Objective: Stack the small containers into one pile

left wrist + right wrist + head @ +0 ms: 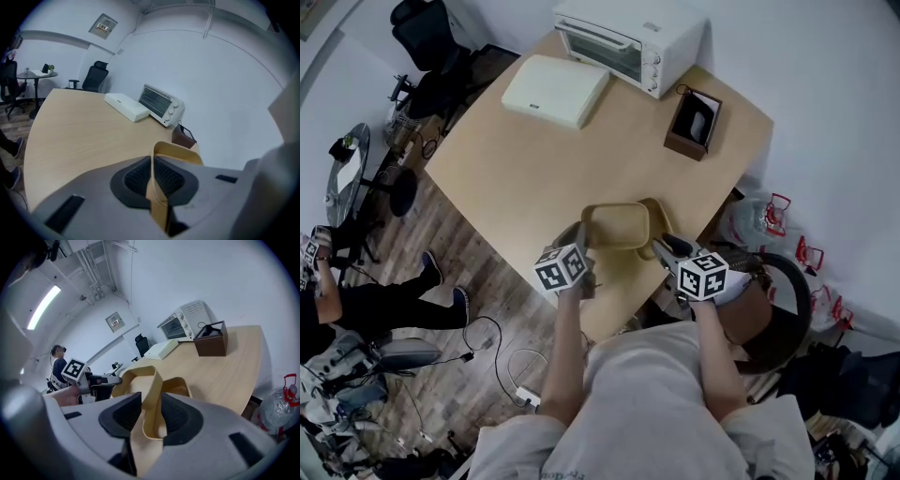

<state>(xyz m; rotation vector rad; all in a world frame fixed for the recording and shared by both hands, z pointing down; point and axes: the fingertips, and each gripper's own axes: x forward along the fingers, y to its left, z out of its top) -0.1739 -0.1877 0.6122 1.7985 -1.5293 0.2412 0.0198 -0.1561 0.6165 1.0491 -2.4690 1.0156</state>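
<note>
Counter [534, 159] of pale wood bears a white oven [628, 37], a flat white case [555, 89] and a brown box [694, 124] towards its far side. Tan container [617, 225] is at the near edge, with a second container [657, 217] touching its right side. Left gripper [581, 234] is clamped on the tan container's left wall. Right gripper [664, 248] is closed on the walls where the two meet.

We reach both arms out in front of us, left forearm [567, 347] and right forearm [719, 361] bare and roughly side by side. Both tongs tilt forward and down, with their marker cubes facing up. Our left tongs [580, 234] are pinched almost flat on the thin left wall of the tan container [614, 225]. Our right tongs [662, 247] clamp wider on its right-hand rim, angled inward toward the left pair.
</note>
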